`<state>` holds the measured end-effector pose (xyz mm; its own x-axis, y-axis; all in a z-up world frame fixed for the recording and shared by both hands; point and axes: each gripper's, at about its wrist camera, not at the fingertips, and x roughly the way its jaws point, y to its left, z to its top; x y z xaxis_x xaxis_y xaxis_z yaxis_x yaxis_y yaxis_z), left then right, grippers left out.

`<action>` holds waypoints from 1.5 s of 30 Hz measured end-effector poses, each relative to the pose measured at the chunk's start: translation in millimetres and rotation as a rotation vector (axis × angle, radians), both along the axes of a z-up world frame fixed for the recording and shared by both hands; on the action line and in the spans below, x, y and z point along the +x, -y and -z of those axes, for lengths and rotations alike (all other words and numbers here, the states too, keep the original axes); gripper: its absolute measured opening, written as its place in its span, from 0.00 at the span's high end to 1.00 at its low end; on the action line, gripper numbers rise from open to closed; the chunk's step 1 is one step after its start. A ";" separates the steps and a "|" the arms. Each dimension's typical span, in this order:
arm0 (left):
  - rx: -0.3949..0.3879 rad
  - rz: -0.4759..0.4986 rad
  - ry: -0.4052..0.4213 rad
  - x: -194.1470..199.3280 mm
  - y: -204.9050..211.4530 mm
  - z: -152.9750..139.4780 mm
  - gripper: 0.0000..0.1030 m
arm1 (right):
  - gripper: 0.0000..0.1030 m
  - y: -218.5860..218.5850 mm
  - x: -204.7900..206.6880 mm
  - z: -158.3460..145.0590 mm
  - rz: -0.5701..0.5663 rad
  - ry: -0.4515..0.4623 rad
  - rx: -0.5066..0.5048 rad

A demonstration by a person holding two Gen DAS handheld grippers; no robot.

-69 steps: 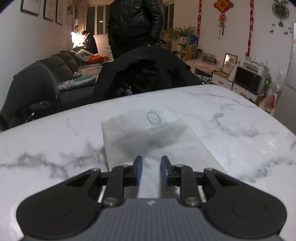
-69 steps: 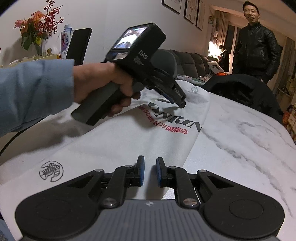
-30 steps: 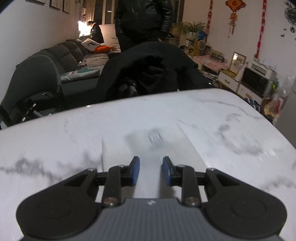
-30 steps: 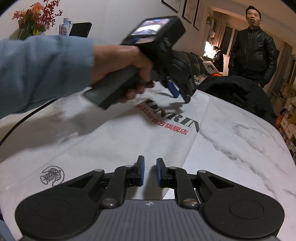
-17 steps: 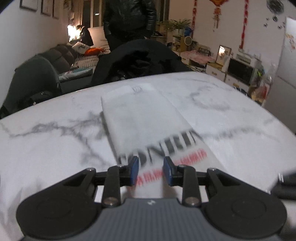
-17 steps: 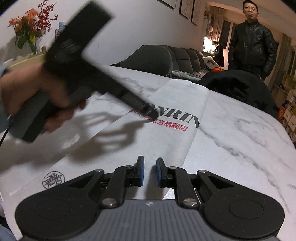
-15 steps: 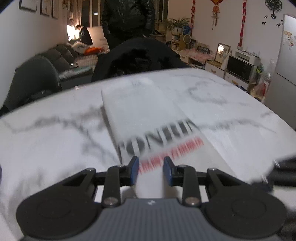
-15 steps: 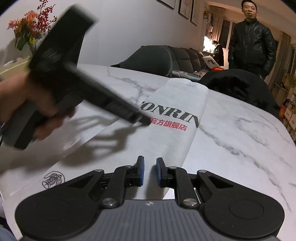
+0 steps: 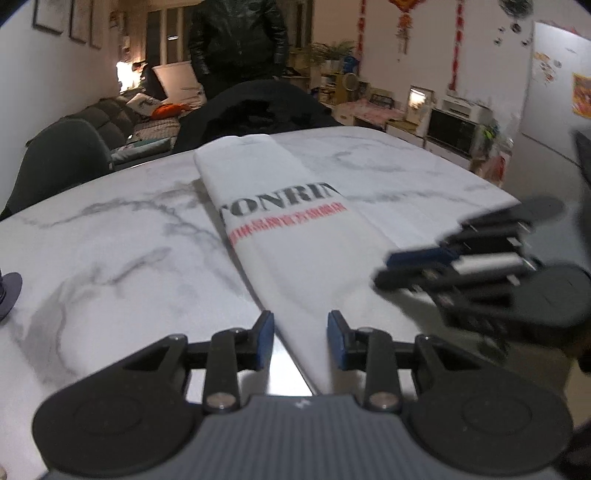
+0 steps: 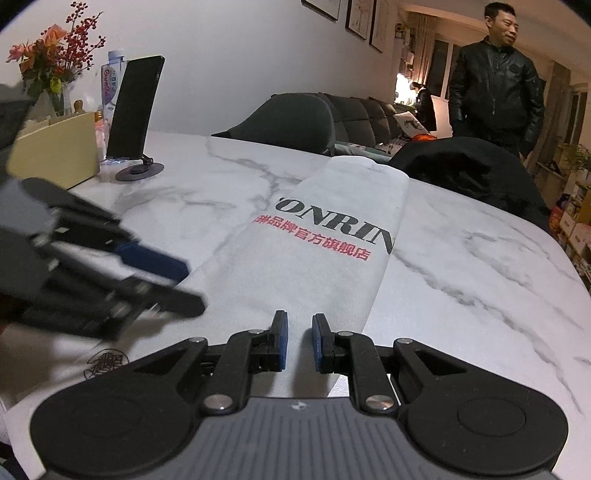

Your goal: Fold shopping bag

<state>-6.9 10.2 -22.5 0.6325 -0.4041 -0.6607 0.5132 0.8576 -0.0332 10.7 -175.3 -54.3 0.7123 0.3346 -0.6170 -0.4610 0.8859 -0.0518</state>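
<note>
Where shopping bag (image 9: 295,236) edge ends, bare marble table (image 9: 122,251).

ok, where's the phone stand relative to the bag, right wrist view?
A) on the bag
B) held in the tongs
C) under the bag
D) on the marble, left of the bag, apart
D: the phone stand sits on the marble table, left of the bag, clear of it.

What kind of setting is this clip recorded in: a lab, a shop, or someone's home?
Most likely a home living and dining room. A white marble-patterned table holds the folded white shopping bag, a dark grey sofa stands behind it, and red hanging decorations and a vase of red and orange flowers sit by the walls.
</note>
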 end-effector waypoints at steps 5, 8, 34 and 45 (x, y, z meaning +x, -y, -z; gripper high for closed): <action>-0.002 0.031 -0.013 -22.2 -3.4 -1.1 0.72 | 0.86 -1.2 0.6 -0.3 0.002 0.001 -0.006; 0.017 0.060 -0.026 -31.8 -2.9 -2.6 0.72 | 0.86 -2.0 1.0 -0.5 0.003 0.002 -0.010; 0.058 0.238 0.008 -74.0 3.9 -10.4 0.71 | 0.70 24.7 -83.3 -17.4 -0.088 0.039 0.077; 0.096 0.191 0.029 -72.2 -7.6 -4.2 0.64 | 0.70 39.6 -110.2 -7.5 -0.070 0.005 0.089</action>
<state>-79.1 17.8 -18.3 0.5699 -0.4549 -0.6843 0.6665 0.7430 0.0612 -99.5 -215.0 -46.8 0.6880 0.4368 -0.5795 -0.5217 0.8528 0.0234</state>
